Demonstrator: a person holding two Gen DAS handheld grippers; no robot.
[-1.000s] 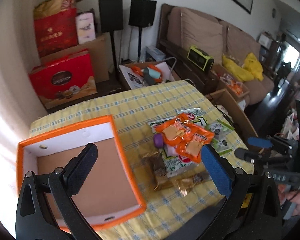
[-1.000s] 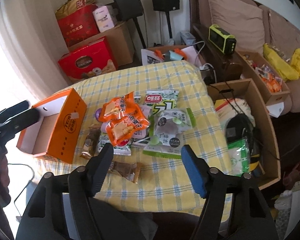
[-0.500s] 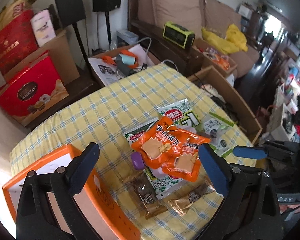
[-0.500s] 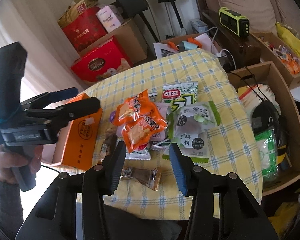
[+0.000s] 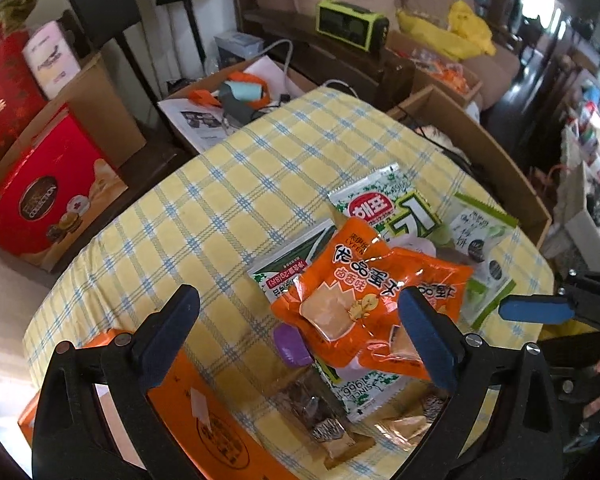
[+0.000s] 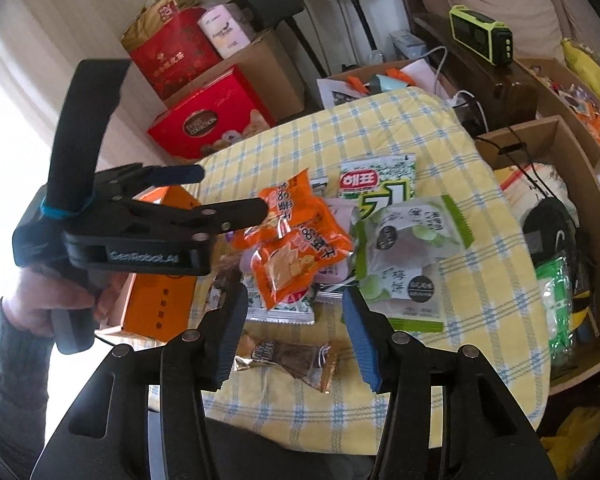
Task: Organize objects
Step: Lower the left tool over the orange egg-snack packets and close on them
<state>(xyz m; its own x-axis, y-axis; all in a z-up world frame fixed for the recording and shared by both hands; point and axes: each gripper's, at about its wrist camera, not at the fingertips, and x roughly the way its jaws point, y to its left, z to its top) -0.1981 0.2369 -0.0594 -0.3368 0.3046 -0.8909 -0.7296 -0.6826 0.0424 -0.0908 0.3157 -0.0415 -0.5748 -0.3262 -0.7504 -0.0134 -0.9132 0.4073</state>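
Checked tablecloth [image 6: 452,136] | brown bar wrapper [image 6: 288,360] long axis crosswise | both grippers' fingers apart, empty

- Tablecloth [image 5: 228,216]: woven cloth, yellow w/ blue check, matt, soft-looking.
- Orange snack packs [image 5: 364,300]: glossy plastic film, crinkled, catching light.
- Seaweed pack [image 6: 380,184]: printed plastic film, slight sheen.
- Green-and-white pack [image 6: 408,248]: smooth plastic, semi-gloss.
- Brown candy bar [image 6: 288,360]: shiny see-through wrapper w/ gold foil ends.
- Orange box [image 5: 204,420]: cardboard, smooth, satin finish outside.
- Left gripper [image 5: 296,332]: matt black plastic frame, metal rivets, blue rubbery pads.
- Right gripper [image 6: 292,332]: same matt black plastic; pads ribbed along edge.
- Sleeve [image 6: 8,372]: knitted cloth, grey, rough-ish.
- Big open box [image 6: 572,152]: plain brown cardboard, matt.
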